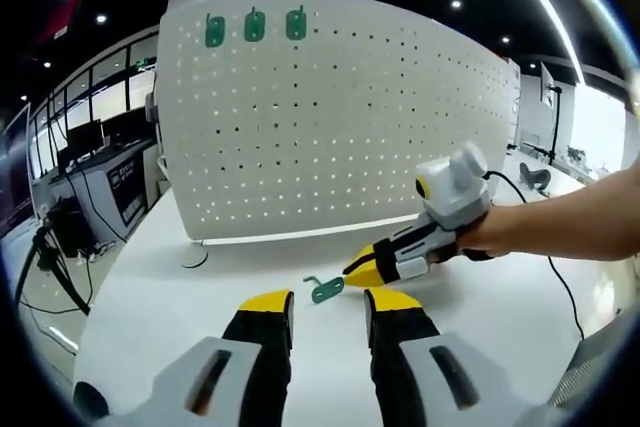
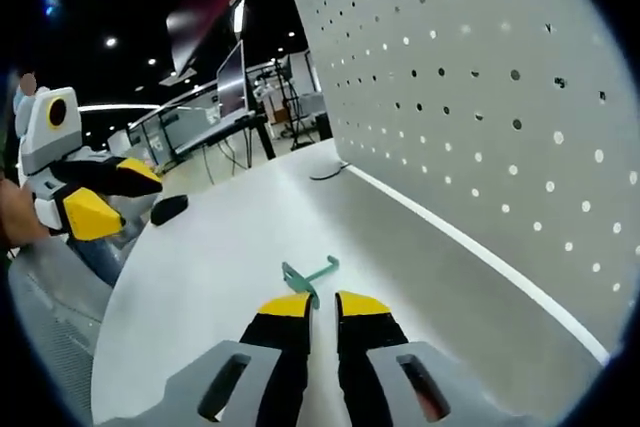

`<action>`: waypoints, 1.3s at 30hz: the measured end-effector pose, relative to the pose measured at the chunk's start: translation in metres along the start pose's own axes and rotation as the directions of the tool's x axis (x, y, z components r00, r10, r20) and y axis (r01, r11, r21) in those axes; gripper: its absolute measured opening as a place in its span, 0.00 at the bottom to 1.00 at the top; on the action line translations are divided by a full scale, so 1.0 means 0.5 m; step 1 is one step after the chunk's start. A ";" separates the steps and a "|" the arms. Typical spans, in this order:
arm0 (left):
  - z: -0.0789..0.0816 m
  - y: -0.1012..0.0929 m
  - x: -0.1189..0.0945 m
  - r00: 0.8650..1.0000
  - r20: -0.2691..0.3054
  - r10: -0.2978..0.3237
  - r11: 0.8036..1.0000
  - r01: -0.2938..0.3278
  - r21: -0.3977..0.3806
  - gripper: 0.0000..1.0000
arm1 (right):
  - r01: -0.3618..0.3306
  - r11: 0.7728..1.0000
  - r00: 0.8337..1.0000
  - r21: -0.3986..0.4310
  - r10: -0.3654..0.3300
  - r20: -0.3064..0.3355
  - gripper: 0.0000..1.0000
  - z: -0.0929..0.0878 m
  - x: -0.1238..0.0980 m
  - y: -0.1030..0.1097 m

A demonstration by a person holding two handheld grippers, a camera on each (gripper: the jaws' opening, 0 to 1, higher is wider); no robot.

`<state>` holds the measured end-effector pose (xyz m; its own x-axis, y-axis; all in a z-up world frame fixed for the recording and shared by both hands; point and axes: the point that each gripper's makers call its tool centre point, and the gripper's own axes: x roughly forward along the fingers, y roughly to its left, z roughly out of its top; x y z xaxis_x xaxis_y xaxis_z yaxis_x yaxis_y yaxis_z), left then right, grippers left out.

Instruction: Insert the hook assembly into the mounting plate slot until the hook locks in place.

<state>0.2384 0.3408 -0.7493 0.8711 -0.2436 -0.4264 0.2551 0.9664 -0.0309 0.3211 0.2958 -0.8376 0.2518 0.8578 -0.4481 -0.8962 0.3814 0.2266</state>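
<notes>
Left gripper view: the left gripper (image 1: pixel 328 302), black jaws with yellow tips, is hanging over the white tabletop (image 1: pixel 150 287) with its jaws spread apart and nothing between them. Just ahead of the tips, the small green metal hook (image 1: pixel 325 289) is lying flat on the table, plate end toward the right gripper, bent end pointing away.

The right gripper (image 1: pixel 362 265), black and yellow with a white body, is reaching in from the right on a person's bare forearm (image 1: pixel 570 222). Its yellow tips are sitting right beside the hook. Whether they are touching it is hard to make out at this angle.

Behind the hook, the large white perforated mounting board (image 1: pixel 340 117) is standing upright on the table. Three green hooks (image 1: pixel 254 25) are hanging in a row near its top left corner.

Right gripper view: the right gripper (image 2: pixel 324 305) is pointing along the table with its jaws drawn close, a narrow gap between the yellow tips, gripping nothing. The green hook (image 2: pixel 308 277) is resting on the table just beyond the tips, apparently apart from them. The perforated board (image 2: pixel 480 97) is running along the right side. The left gripper (image 2: pixel 105 197) is showing at the left edge, jaws apart.

A black cable (image 1: pixel 560 267) is trailing across the table by the forearm.
</notes>
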 end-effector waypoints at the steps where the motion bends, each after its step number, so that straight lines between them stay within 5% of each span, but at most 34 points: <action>1: -0.001 0.000 0.001 1.000 -0.001 -0.001 1.000 0.001 -0.002 0.29 | -0.004 1.000 1.000 -0.003 0.004 0.001 0.08 0.000 0.002 0.001; 25: -0.019 0.006 0.001 1.000 -0.018 0.008 1.000 -0.008 -0.014 0.28 | -0.048 0.996 0.999 -0.075 0.049 0.012 0.00 0.010 0.003 0.042; 39: -0.017 0.002 -0.002 1.000 -0.013 0.002 1.000 -0.002 -0.015 0.28 | -0.044 0.936 0.998 -0.350 0.026 -0.055 0.00 0.018 -0.012 0.094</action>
<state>0.2341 0.3428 -0.7567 0.8660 -0.2406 -0.4384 0.2467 0.9681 -0.0439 0.2808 0.3119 -0.8166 0.2077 0.8472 -0.4889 -0.9775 0.1989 -0.0707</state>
